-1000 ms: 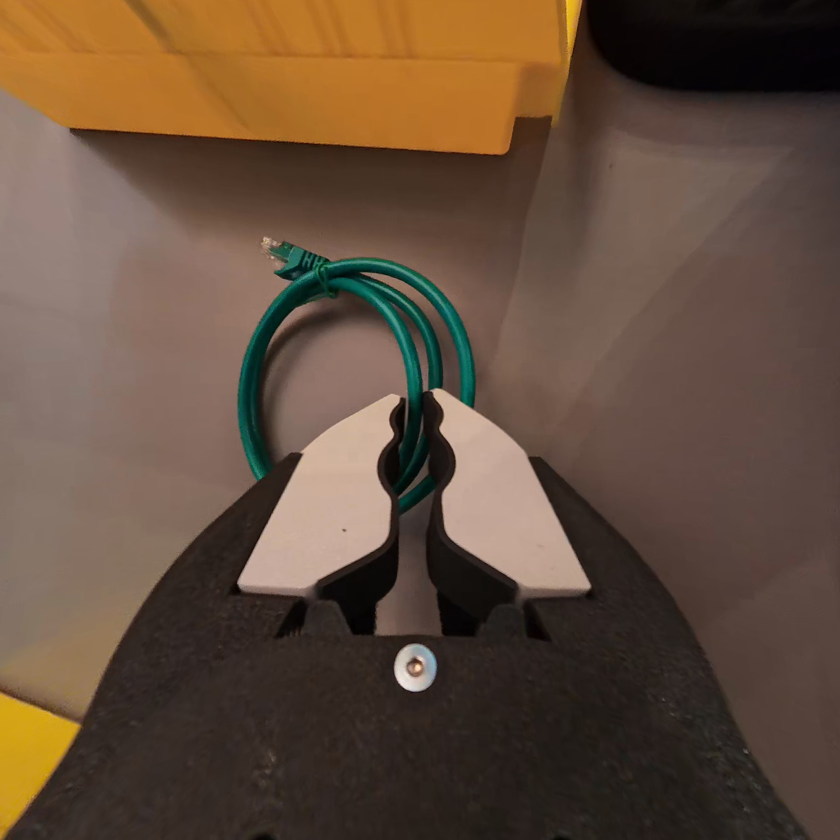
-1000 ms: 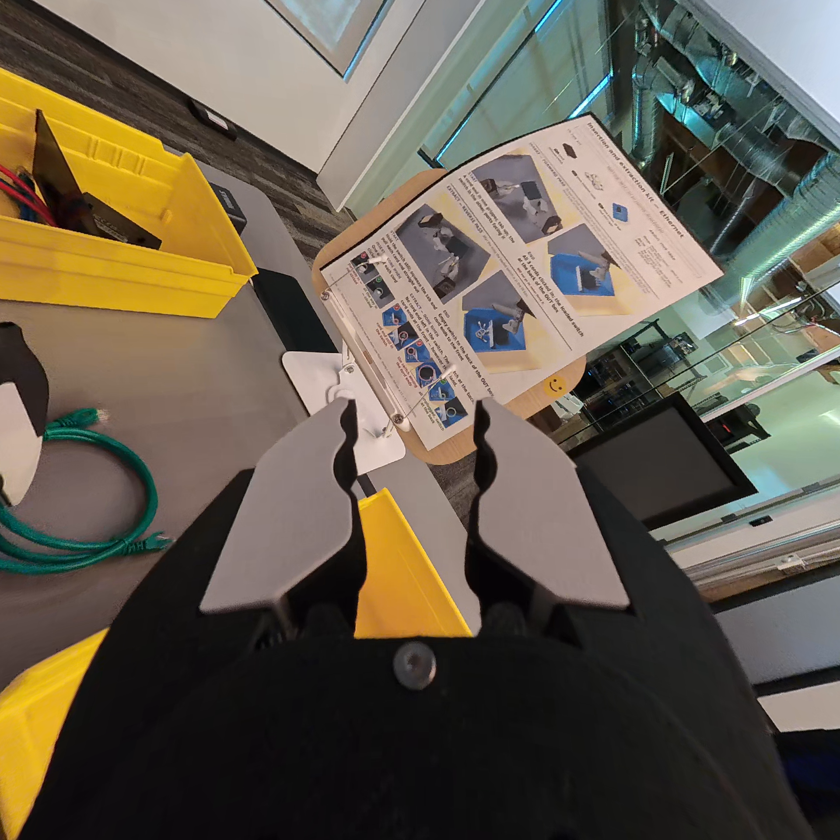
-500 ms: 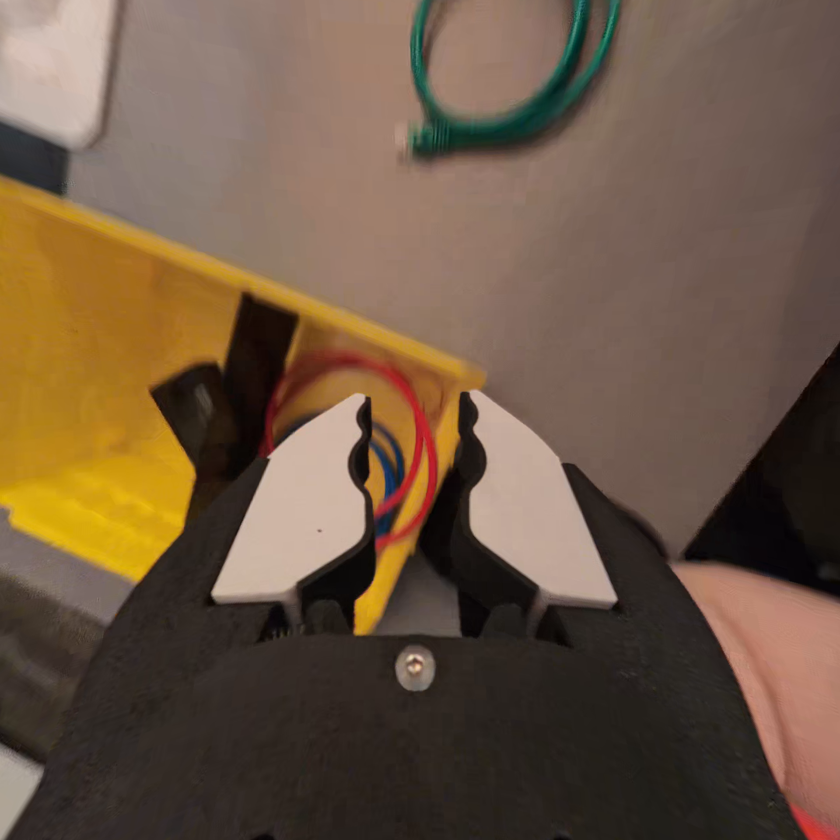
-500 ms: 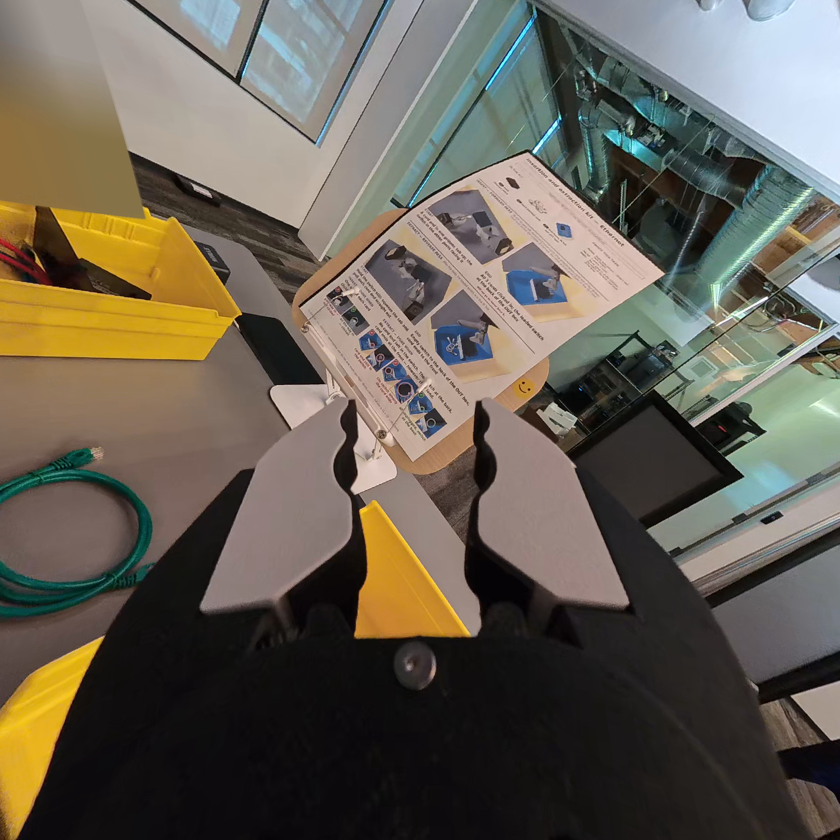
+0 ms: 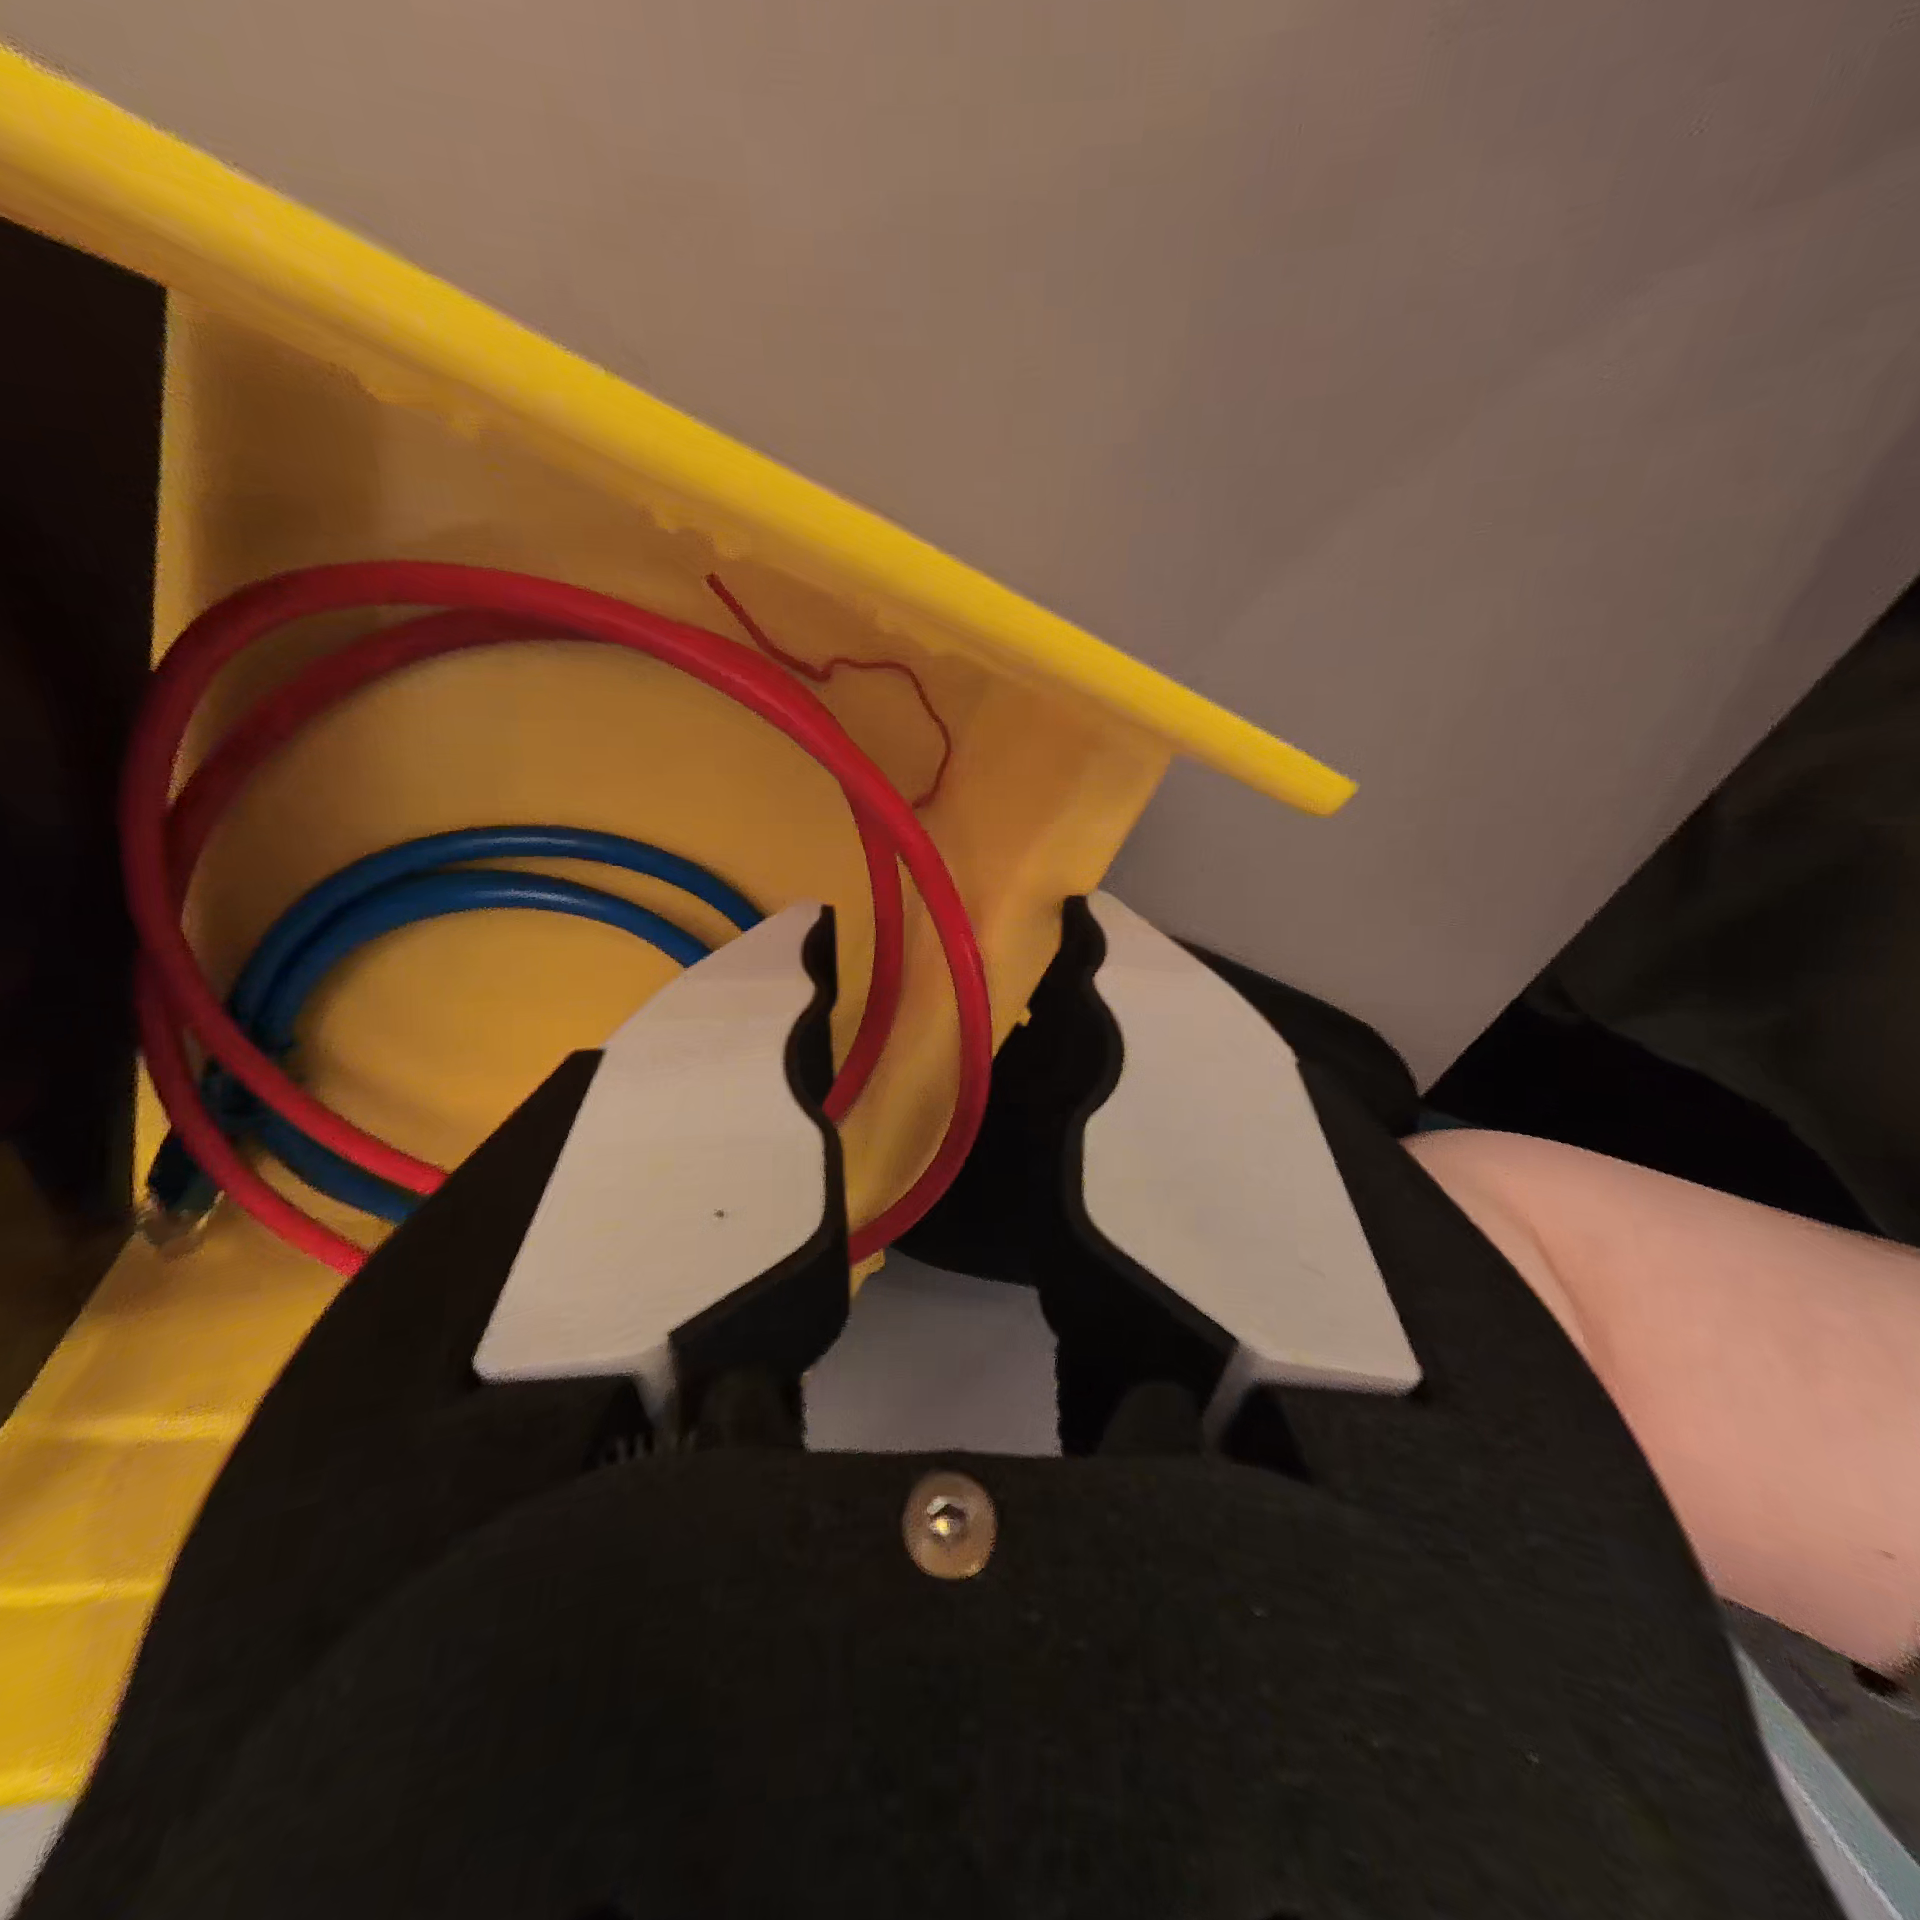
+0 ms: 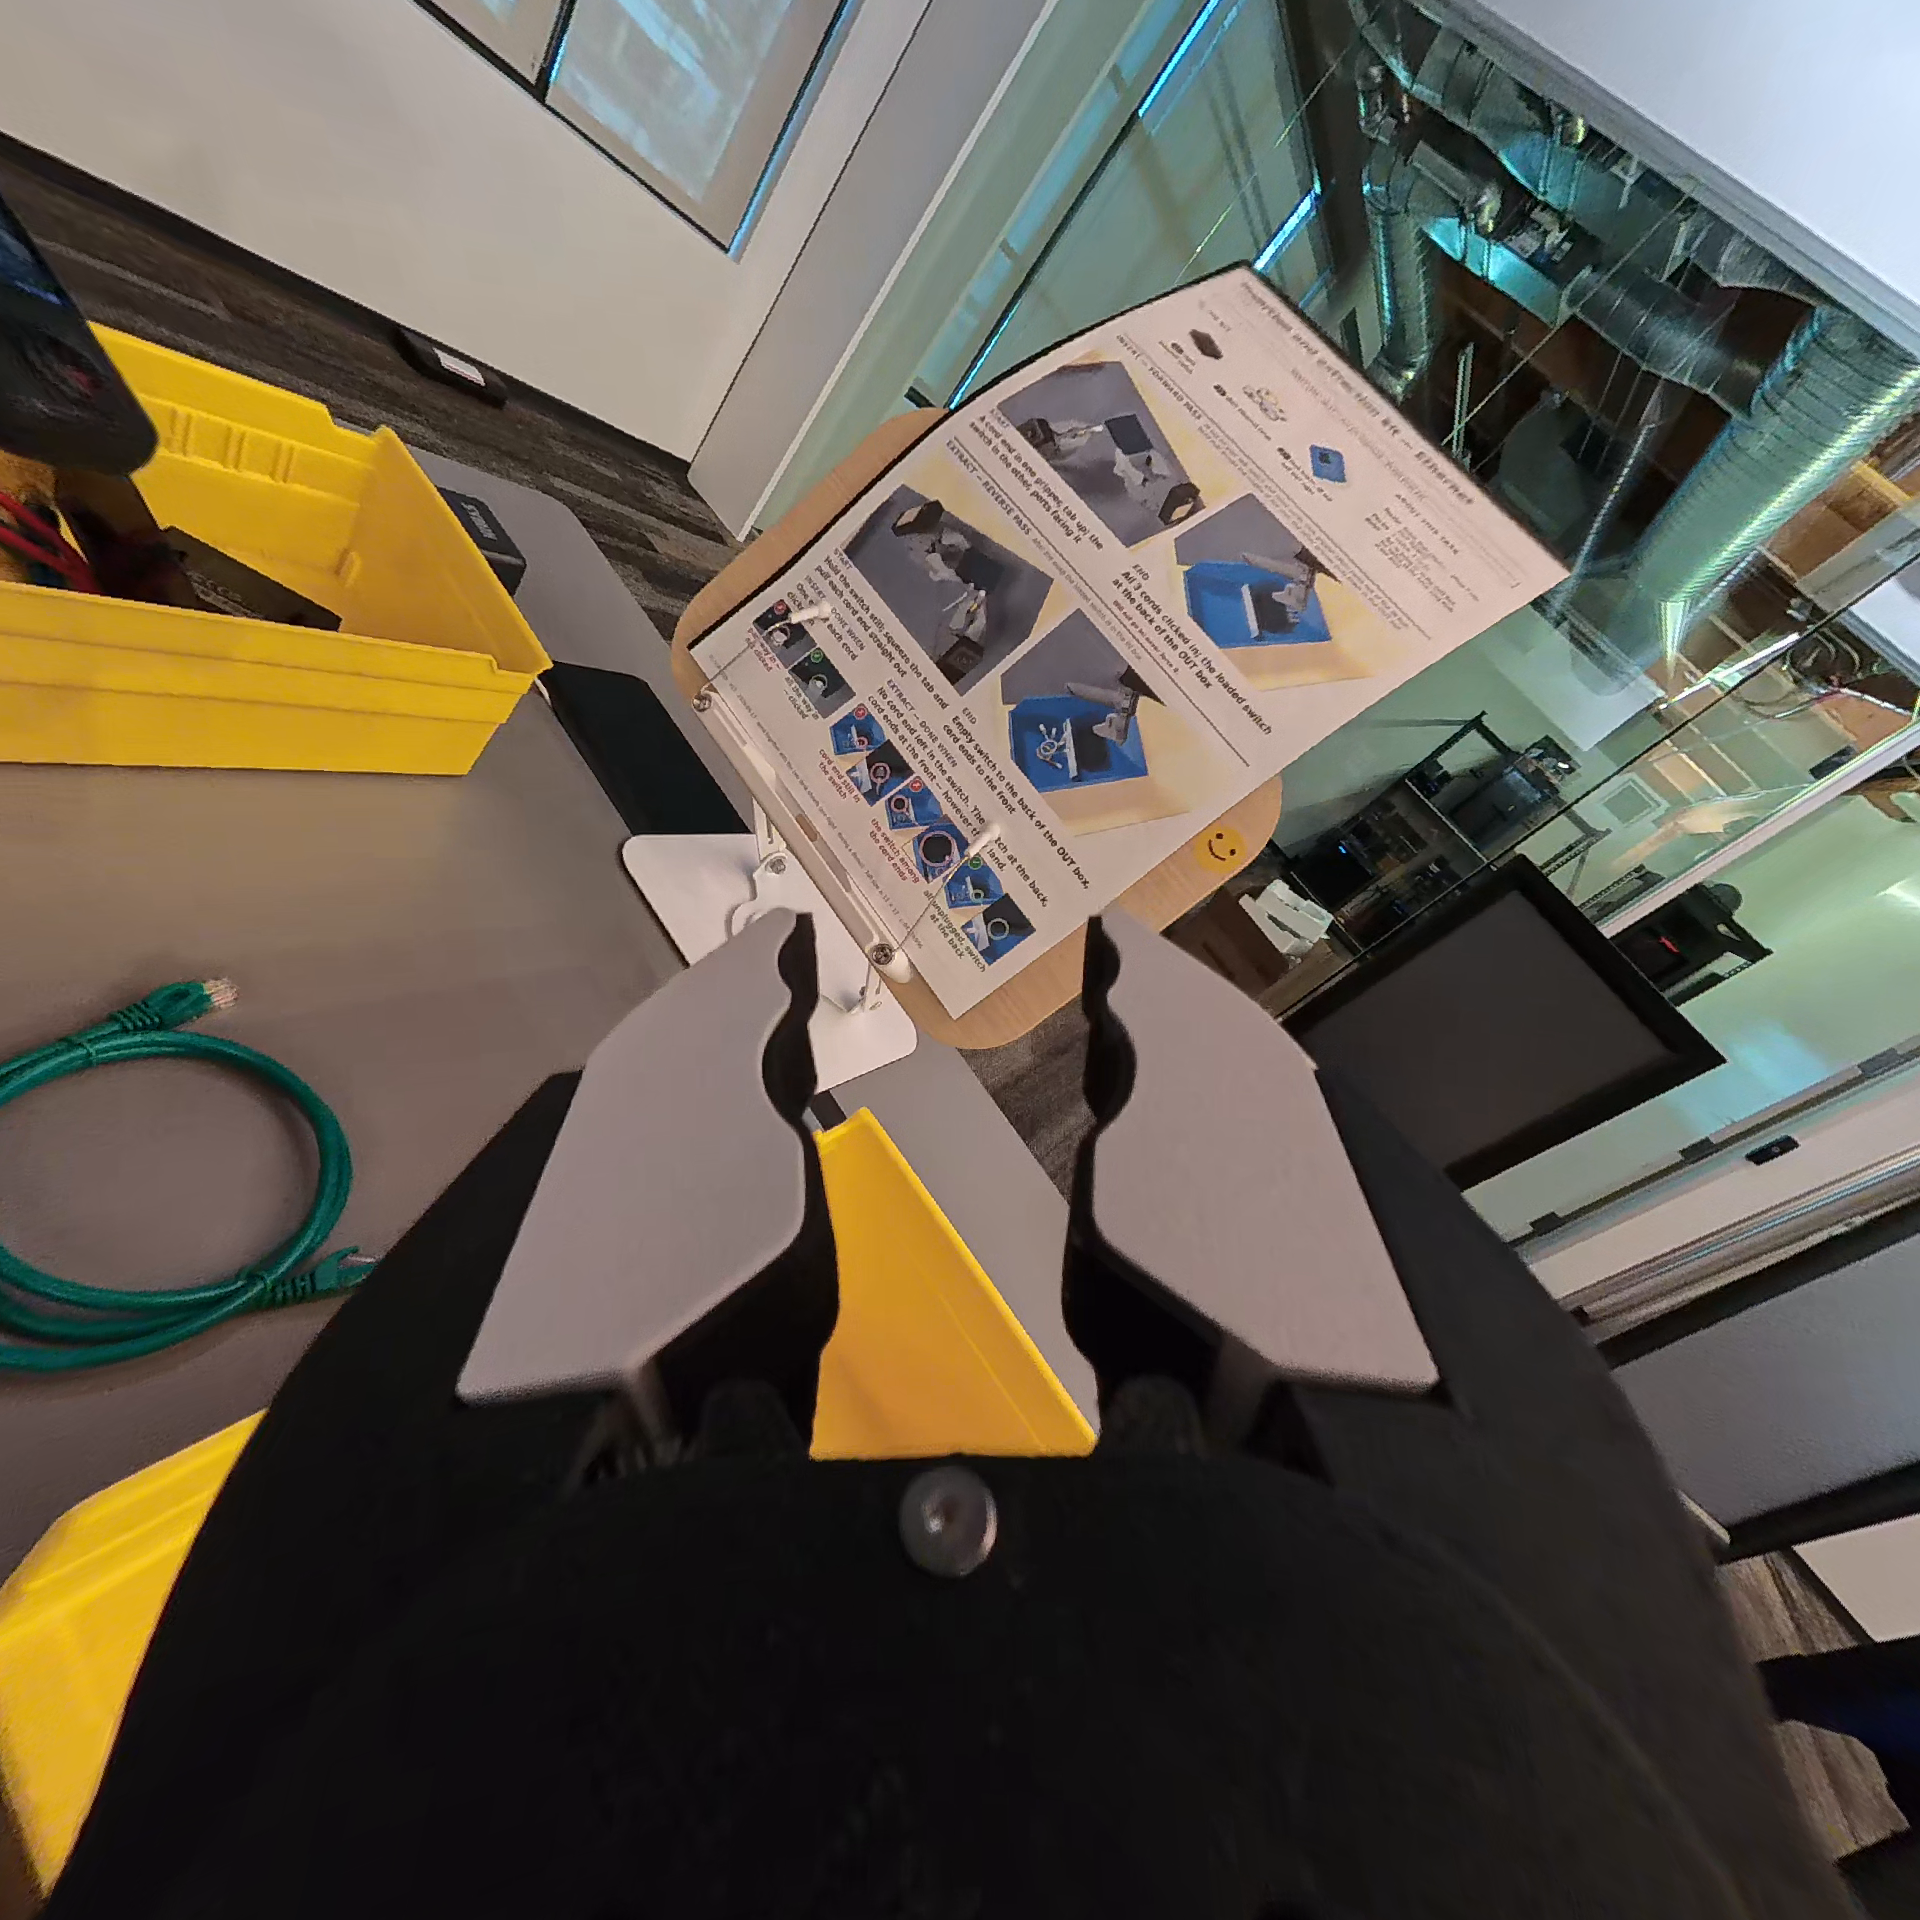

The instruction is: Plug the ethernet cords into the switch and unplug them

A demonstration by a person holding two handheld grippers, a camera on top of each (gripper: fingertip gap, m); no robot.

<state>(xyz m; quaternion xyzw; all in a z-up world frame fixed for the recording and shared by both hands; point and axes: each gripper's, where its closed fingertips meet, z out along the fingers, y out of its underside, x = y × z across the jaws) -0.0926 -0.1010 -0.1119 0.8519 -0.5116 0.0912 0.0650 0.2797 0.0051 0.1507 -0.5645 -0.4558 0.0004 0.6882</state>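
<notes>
While the left gripper [image 5: 945, 914] hangs over the corner of a yellow bin [image 5: 644, 488], its fingers stand apart with nothing held between them. Inside that bin lie a coiled red cord [image 5: 520, 592] and a coiled blue cord [image 5: 499, 852]; part of the red loop passes beneath the gap between the fingers. A dark object [image 5: 62, 727] stands at the bin's left edge, too cropped to identify. A person's bare arm [image 5: 1683, 1382] shows at the right. The right gripper [image 6: 940, 935] is raised above the grey table [image 6: 364, 883], fingers spread wide and empty. A coiled green cord [image 6: 312, 1122] lies on the table to its left. A second yellow bin [image 6: 914, 1299] sits just under the right gripper. Beyond, an instruction sheet [image 6: 1091, 644] leans on a stand.
</notes>
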